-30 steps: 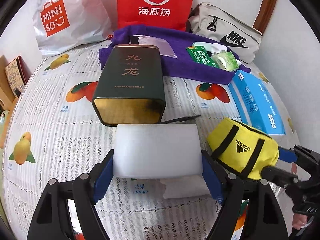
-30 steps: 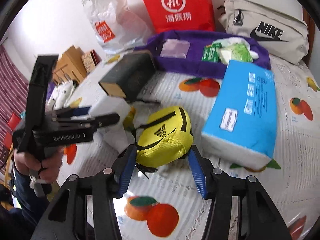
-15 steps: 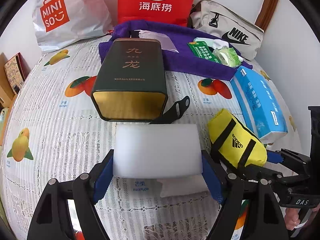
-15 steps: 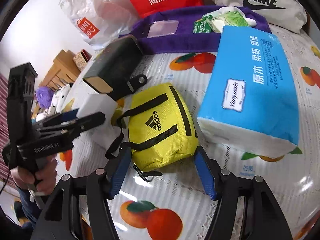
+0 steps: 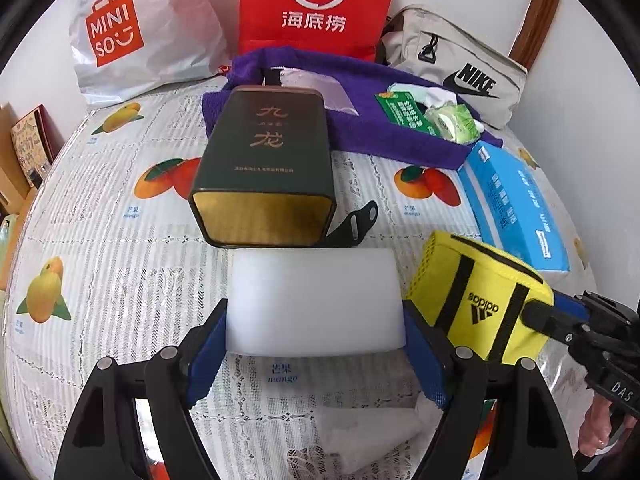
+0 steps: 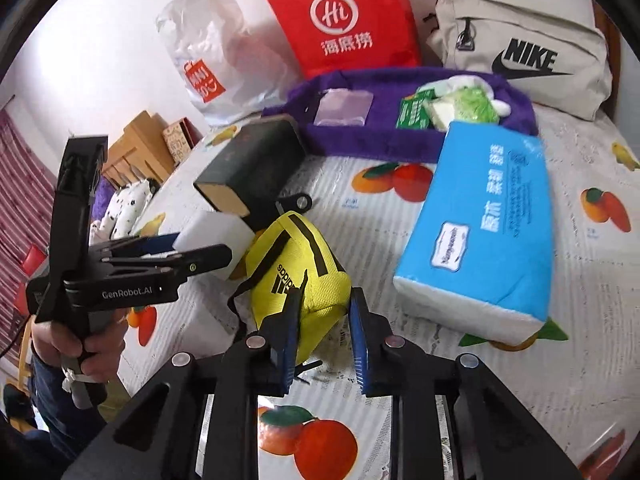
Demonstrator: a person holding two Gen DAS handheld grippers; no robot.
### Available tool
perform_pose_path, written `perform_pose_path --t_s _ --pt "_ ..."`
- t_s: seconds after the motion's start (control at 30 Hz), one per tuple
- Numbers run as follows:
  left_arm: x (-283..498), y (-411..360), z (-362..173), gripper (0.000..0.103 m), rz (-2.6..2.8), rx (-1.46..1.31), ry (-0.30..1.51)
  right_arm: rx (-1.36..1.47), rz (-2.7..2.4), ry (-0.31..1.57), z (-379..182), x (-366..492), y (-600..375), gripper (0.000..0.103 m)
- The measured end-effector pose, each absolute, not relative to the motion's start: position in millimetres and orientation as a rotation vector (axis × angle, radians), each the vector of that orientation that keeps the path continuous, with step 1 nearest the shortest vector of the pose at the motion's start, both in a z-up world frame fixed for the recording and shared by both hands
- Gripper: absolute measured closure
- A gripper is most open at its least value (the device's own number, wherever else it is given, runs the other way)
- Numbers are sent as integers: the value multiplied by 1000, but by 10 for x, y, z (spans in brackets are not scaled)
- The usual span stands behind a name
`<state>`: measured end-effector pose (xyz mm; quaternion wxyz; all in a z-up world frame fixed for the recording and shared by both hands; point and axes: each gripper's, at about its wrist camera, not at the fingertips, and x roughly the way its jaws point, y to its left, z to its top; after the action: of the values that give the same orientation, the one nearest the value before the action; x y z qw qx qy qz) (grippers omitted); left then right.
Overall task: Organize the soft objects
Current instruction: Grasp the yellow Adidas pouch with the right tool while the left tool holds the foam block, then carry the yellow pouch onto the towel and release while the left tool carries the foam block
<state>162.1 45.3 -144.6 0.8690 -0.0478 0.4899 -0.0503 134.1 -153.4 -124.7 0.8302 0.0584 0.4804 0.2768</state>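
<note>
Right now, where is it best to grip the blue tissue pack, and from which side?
Probably across the short width of the blue tissue pack, at its near white end, coming from above. It lies flat and long; the sides are free, and the soft wrap should yield to the fingers.

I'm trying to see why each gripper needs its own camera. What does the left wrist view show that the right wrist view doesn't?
Only the left wrist view shows the left gripper squeezing the white foam block head-on, and the gold lettering on the dark green rectangular tin.

Only the right wrist view shows the right gripper pinching the yellow fabric Adidas pouch, plus the wooden furniture beside the bed.

Both show the blue tissue pack, purple towel and red paper bag.
</note>
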Motion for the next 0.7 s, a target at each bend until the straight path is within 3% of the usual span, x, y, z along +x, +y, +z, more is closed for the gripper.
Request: perform_pose_path --t_s 0.7 --pt "1573 360 -1059 24 -118 -86 970 133 556 870 -606 1333 -1791 80"
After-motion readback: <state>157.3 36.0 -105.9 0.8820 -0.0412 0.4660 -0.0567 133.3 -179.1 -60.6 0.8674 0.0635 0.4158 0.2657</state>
